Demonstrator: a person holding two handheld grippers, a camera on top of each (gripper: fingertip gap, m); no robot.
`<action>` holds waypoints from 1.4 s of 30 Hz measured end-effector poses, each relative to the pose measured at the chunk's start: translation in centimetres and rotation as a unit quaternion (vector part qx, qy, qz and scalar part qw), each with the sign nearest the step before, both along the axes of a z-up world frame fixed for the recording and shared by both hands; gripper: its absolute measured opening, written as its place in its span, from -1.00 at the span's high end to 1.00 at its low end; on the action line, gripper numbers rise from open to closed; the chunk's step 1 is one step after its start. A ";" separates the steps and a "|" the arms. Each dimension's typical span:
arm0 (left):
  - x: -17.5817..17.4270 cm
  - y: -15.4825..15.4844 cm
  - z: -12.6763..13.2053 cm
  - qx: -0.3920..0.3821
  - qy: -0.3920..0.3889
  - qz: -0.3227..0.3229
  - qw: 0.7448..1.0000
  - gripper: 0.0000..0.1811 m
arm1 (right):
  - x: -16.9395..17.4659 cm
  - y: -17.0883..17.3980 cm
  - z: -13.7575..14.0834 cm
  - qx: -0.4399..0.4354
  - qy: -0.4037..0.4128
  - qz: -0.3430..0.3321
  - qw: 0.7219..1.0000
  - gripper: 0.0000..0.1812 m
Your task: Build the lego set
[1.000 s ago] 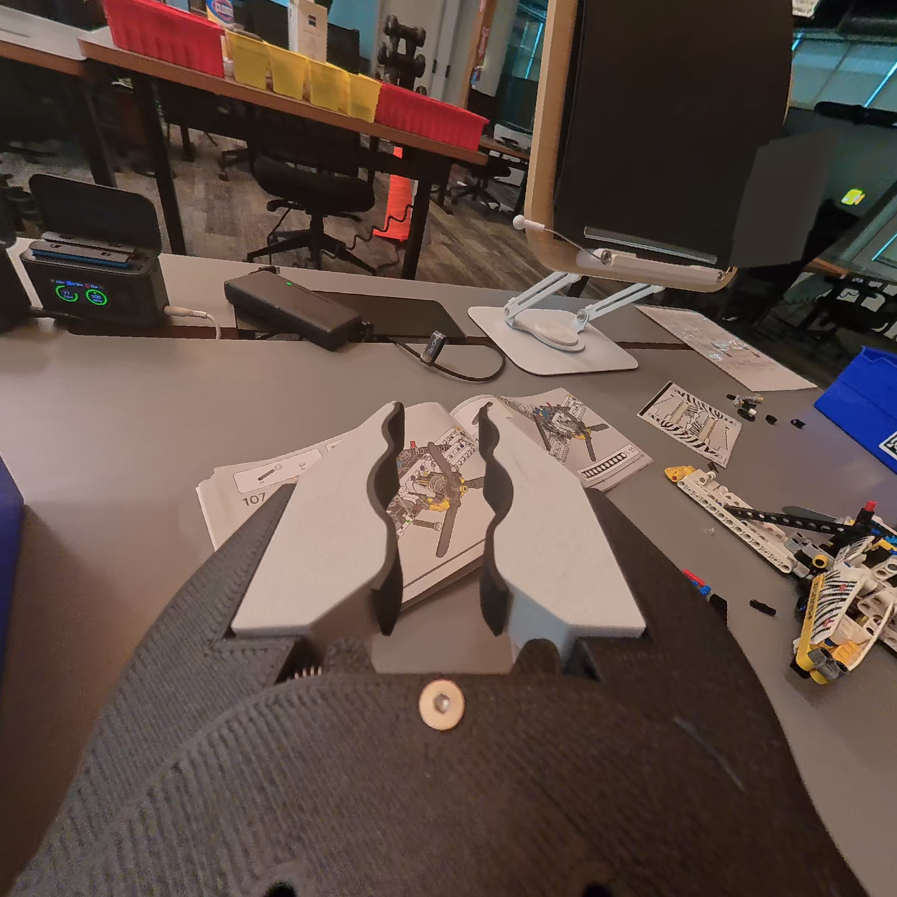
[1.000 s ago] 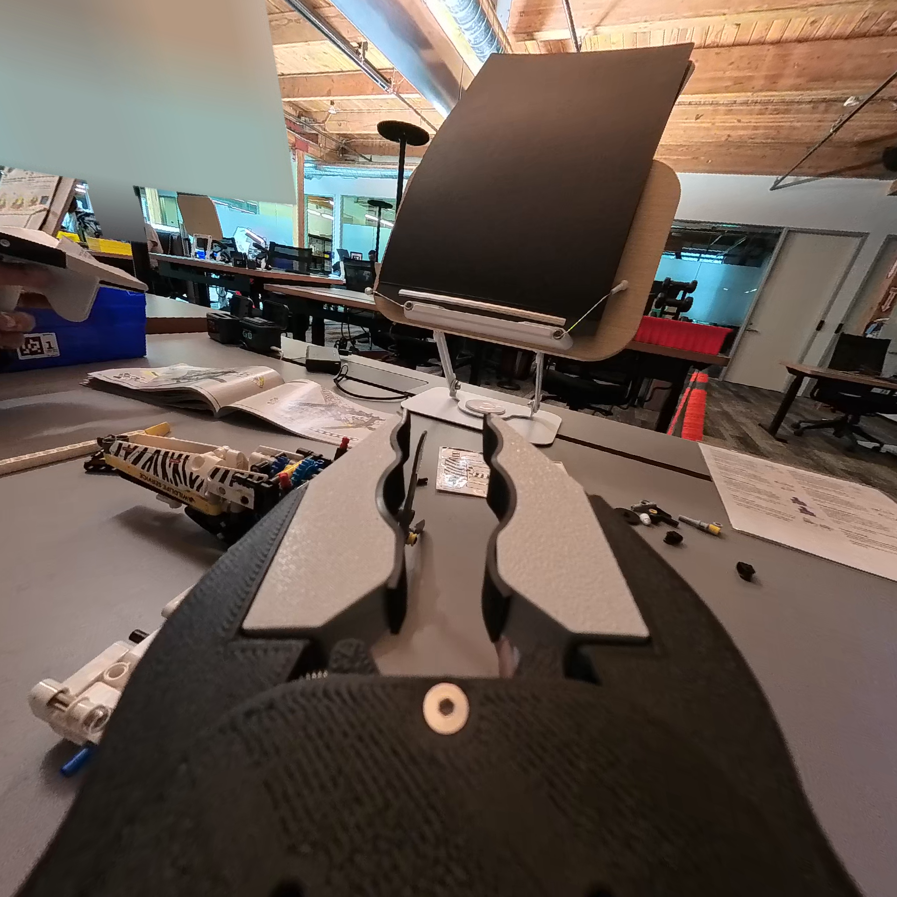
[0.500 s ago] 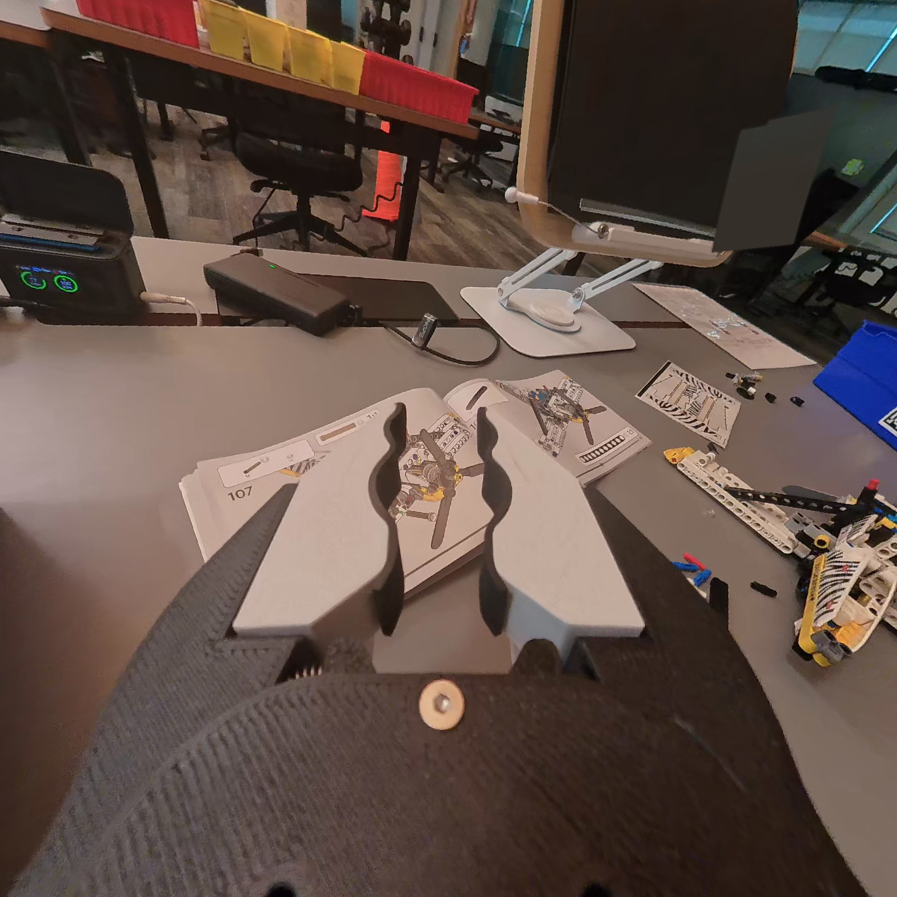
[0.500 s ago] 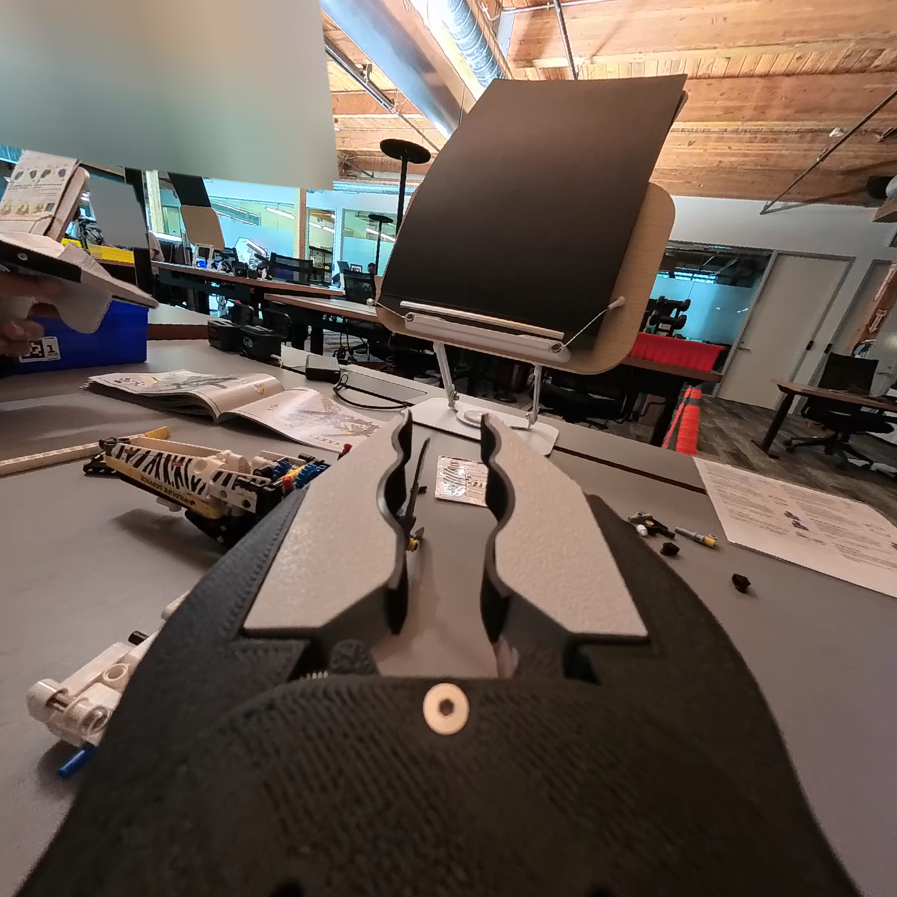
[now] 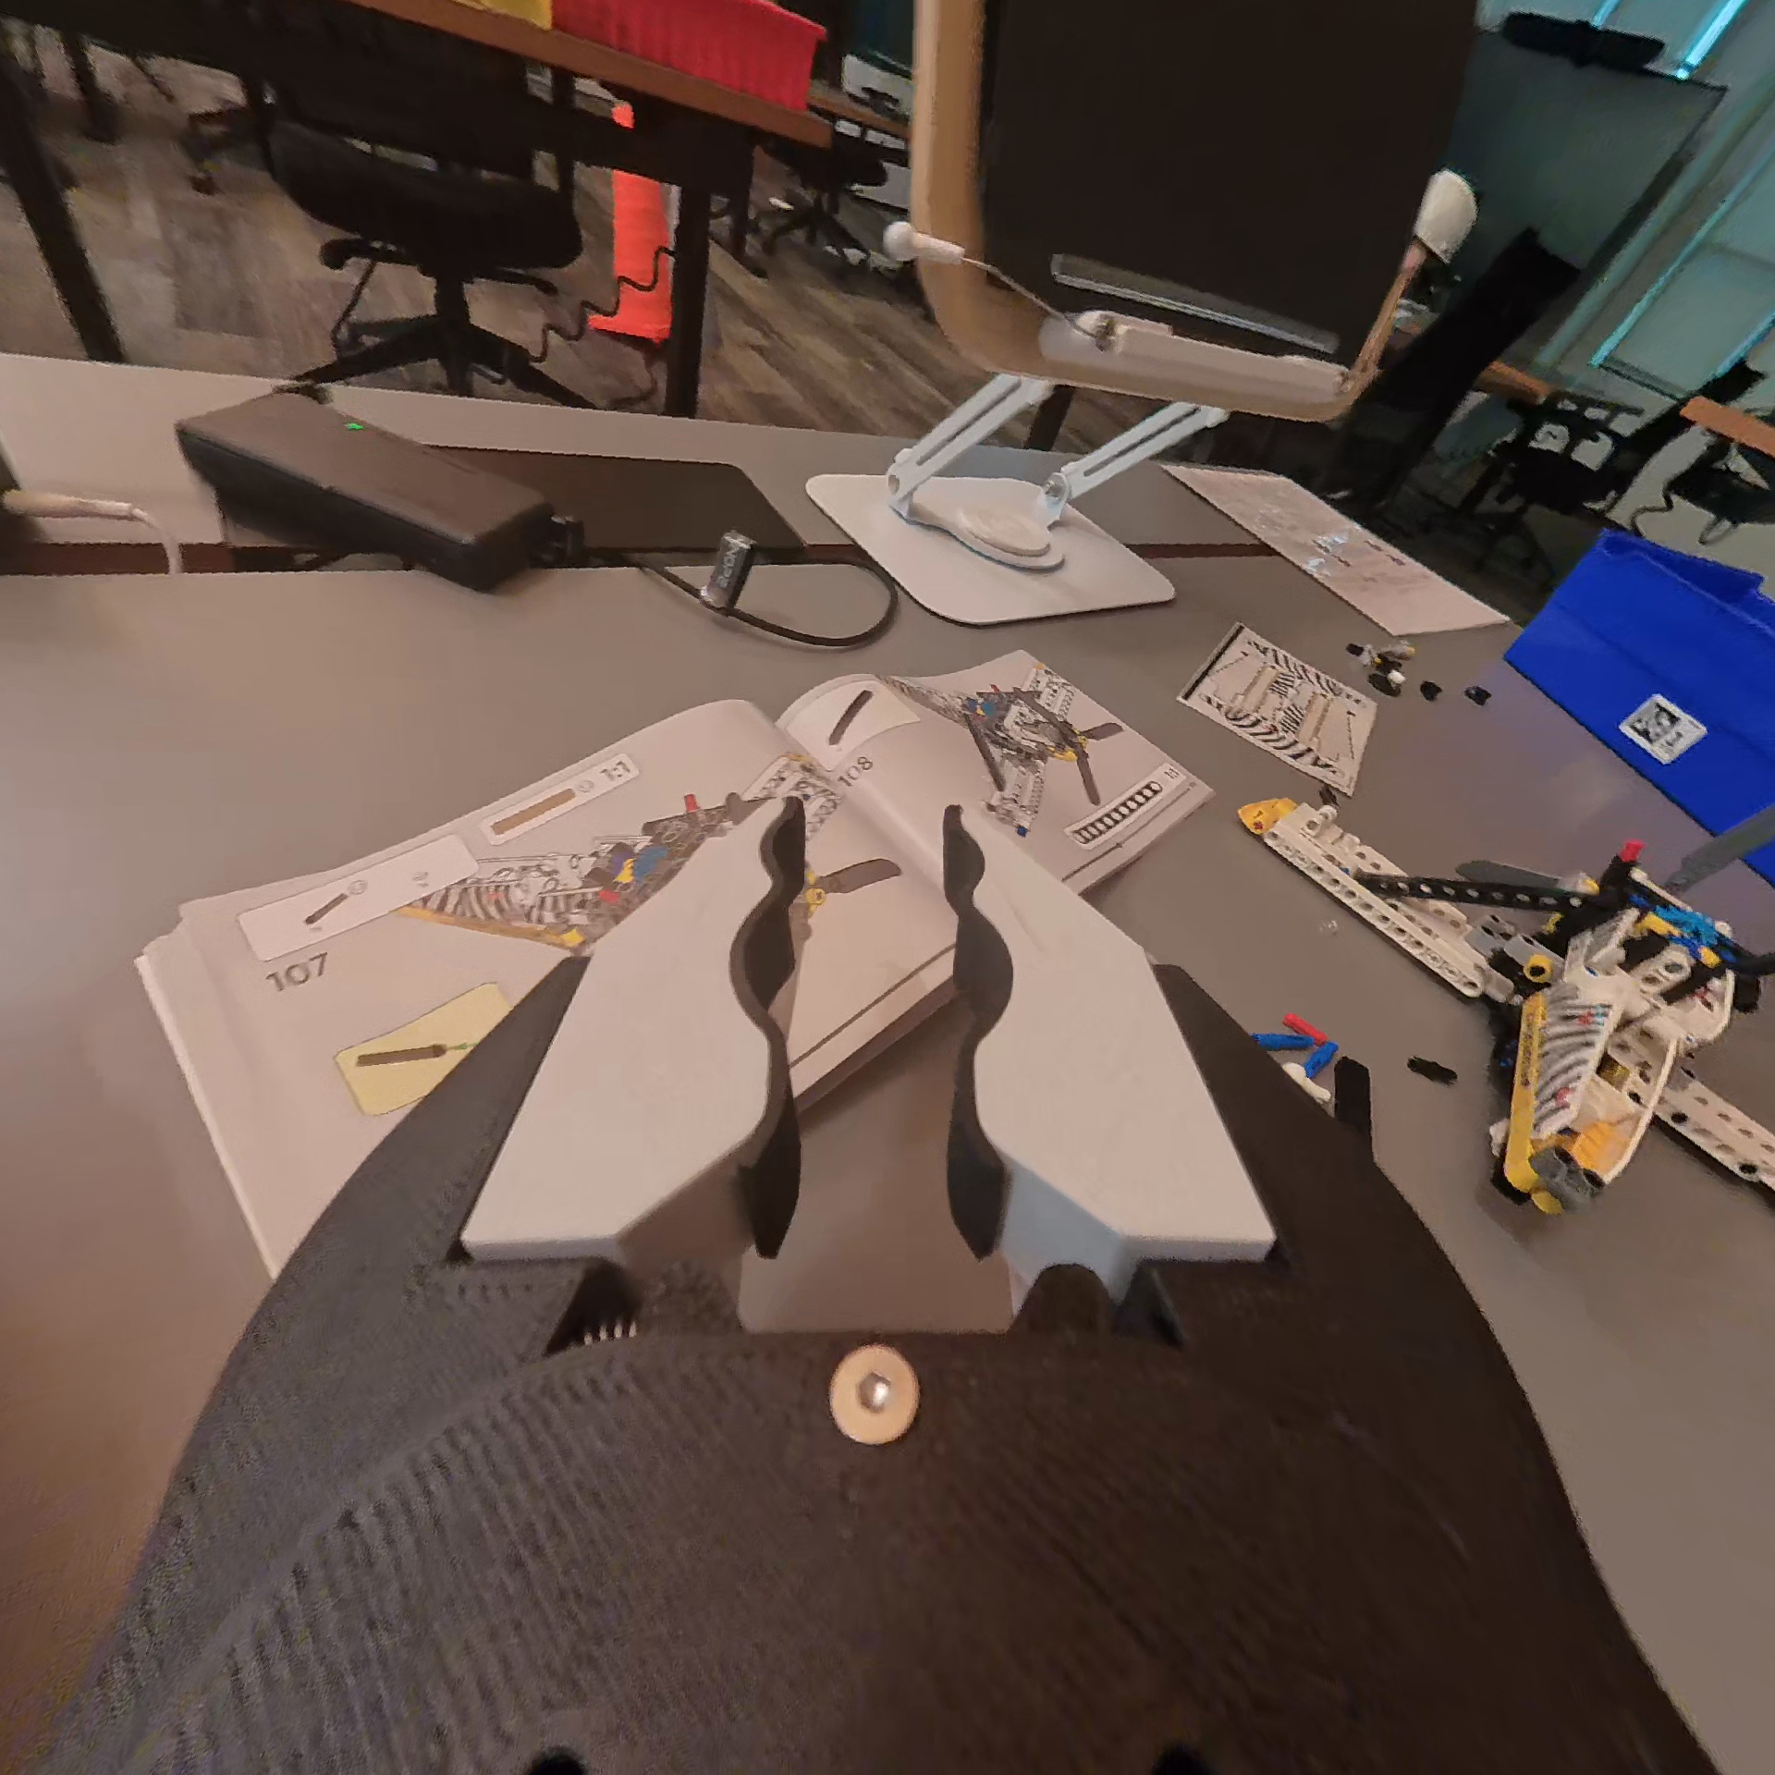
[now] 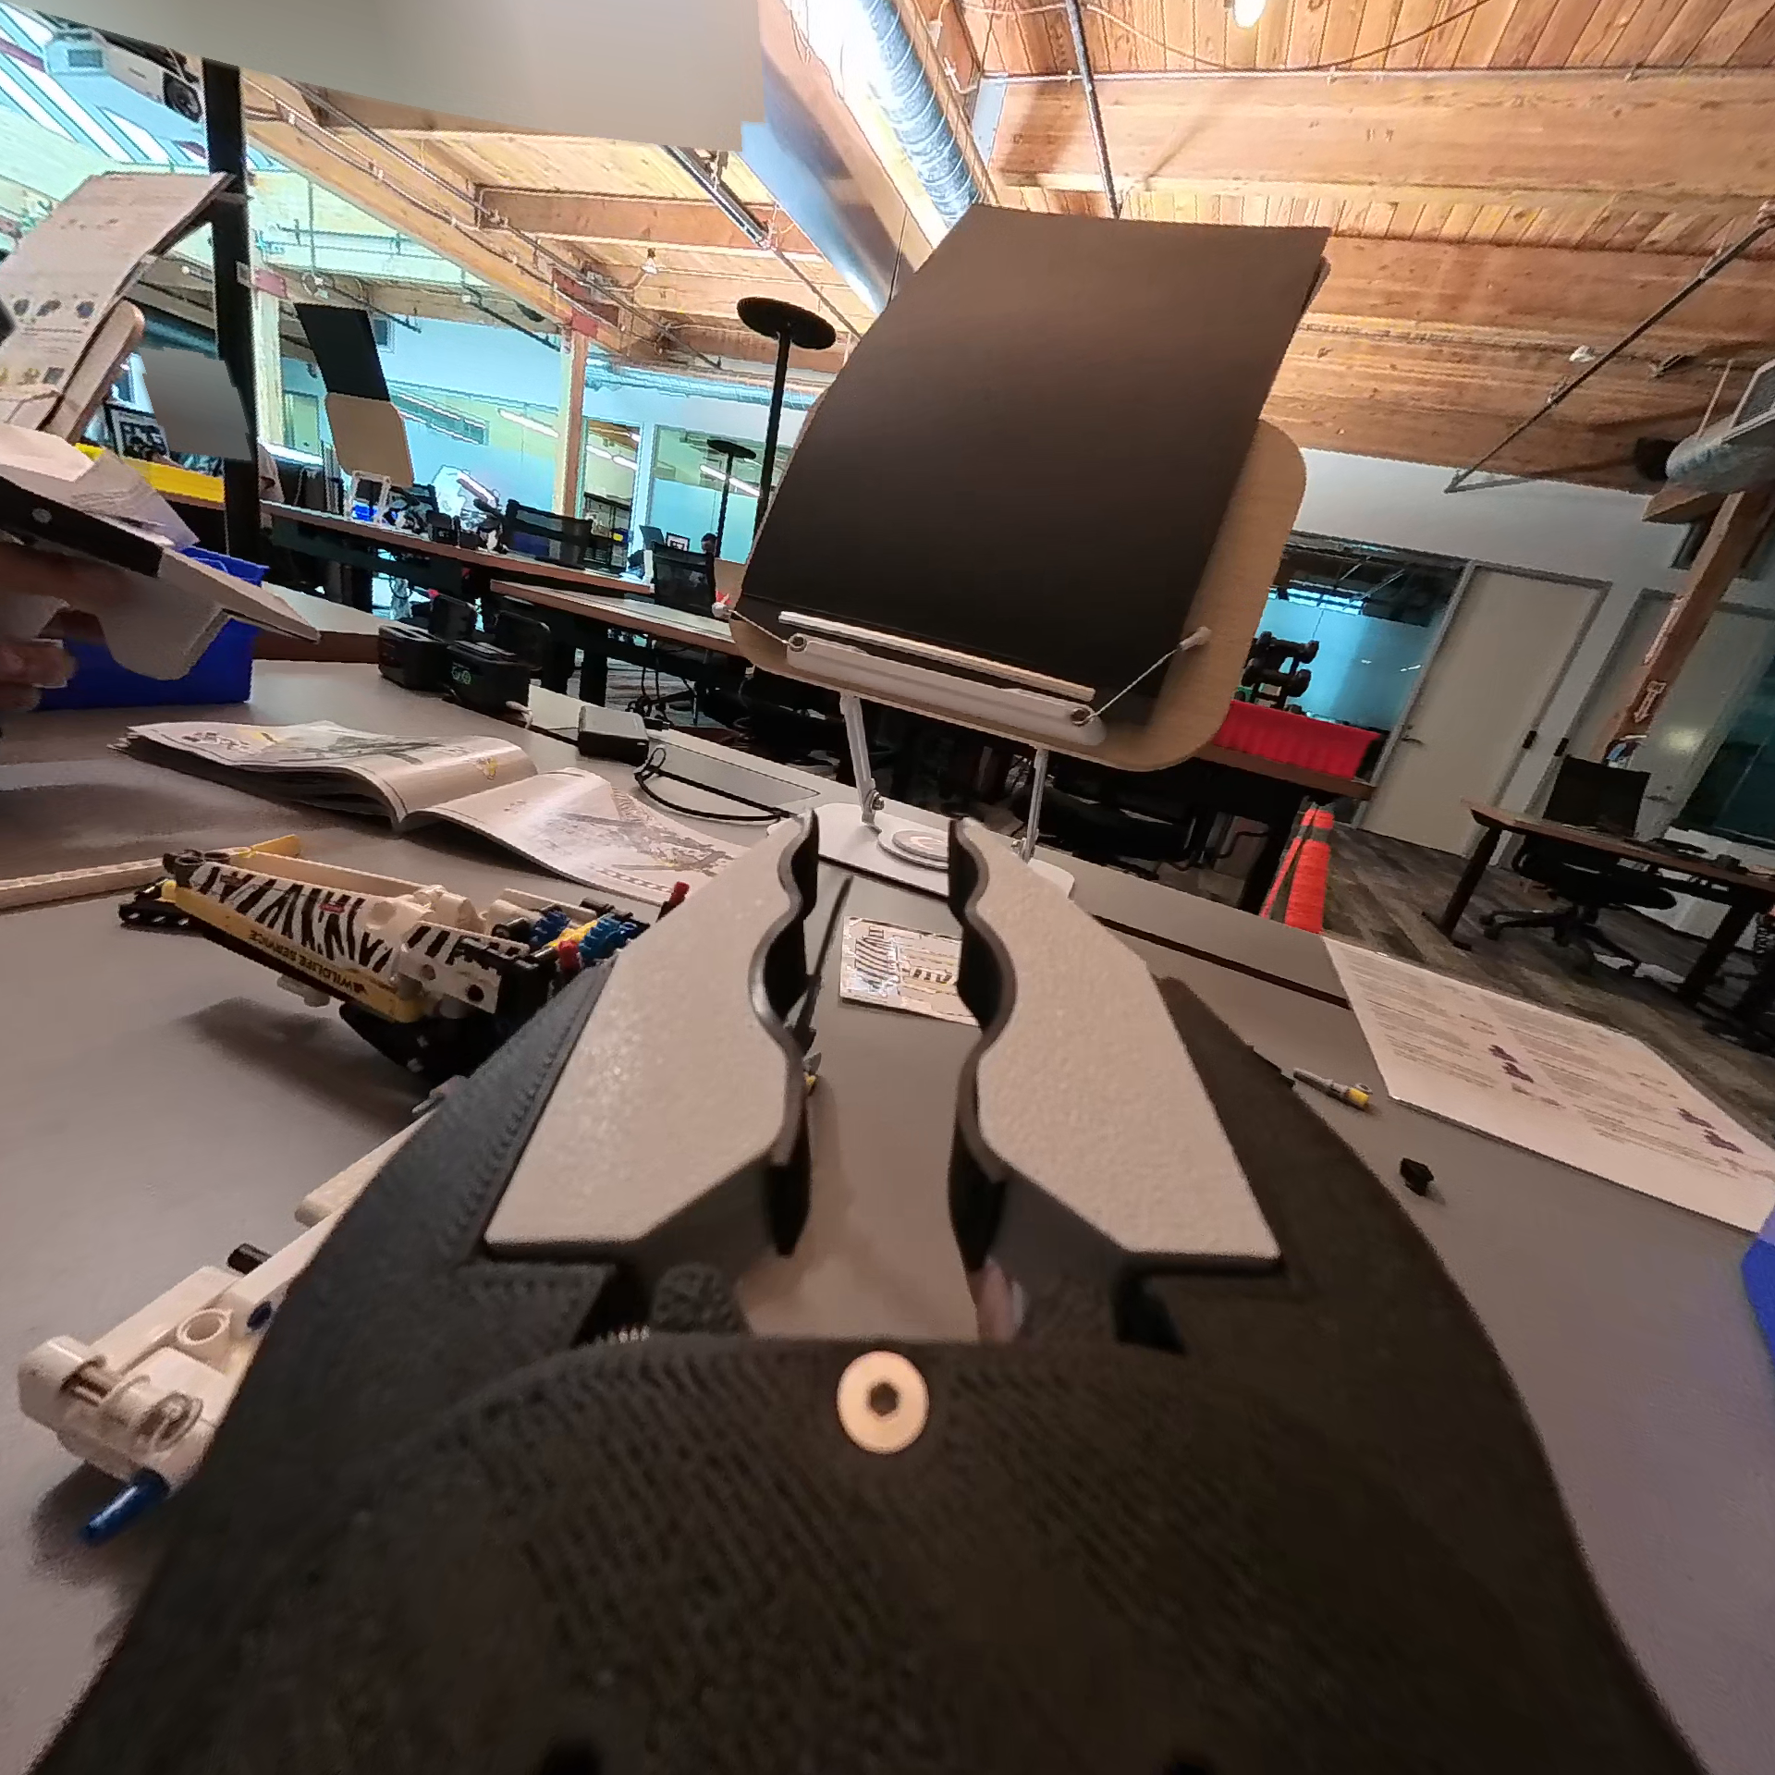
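Observation:
The partly built lego helicopter [image 5: 1585,1009], white with zebra stripes and yellow trim, lies on the grey table at the right. My left gripper [image 5: 869,826] is open and empty, held above the open instruction booklet [image 5: 595,864]. In the right wrist view, the zebra-striped model [image 6: 317,922] lies to the left and a white lego section [image 6: 125,1383] sits at the lower left. My right gripper [image 6: 882,845] is open just right of the model. A thin black part [image 6: 824,960] shows between its jaws, close to the left finger; I cannot tell if it touches.
A book stand [image 5: 989,519] with a black board stands at the back. A sticker sheet [image 5: 1277,706], a blue bin [image 5: 1662,672], a power brick [image 5: 355,480], loose pins [image 5: 1292,1037] and a printed sheet [image 6: 1537,1057] lie around. The left gripper [image 6: 144,595] shows far left.
My left gripper has moved forward and tipped down over the booklet, towards the stand. The right wrist view has tilted up slightly. Both grippers' jaws have kept the same opening.

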State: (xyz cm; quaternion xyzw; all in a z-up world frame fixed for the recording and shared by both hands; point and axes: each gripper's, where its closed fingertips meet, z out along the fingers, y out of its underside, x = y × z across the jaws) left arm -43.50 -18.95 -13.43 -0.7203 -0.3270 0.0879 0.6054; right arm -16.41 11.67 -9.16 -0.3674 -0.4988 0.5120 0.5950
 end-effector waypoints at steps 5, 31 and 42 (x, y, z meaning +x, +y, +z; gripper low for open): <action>3.3 1.9 0.6 -0.005 0.035 -0.076 0.996 0.70 | 0.0 0.0 0.0 0.007 0.002 -0.003 1.000 0.73; 12.8 4.0 -8.8 -0.234 -0.086 -0.148 0.957 0.89 | 1.5 0.9 1.2 -0.019 0.037 0.003 0.999 0.76; 12.8 4.3 -9.0 -0.241 -0.084 -0.156 0.954 0.94 | 1.5 1.0 1.2 -0.020 0.037 0.003 0.999 0.76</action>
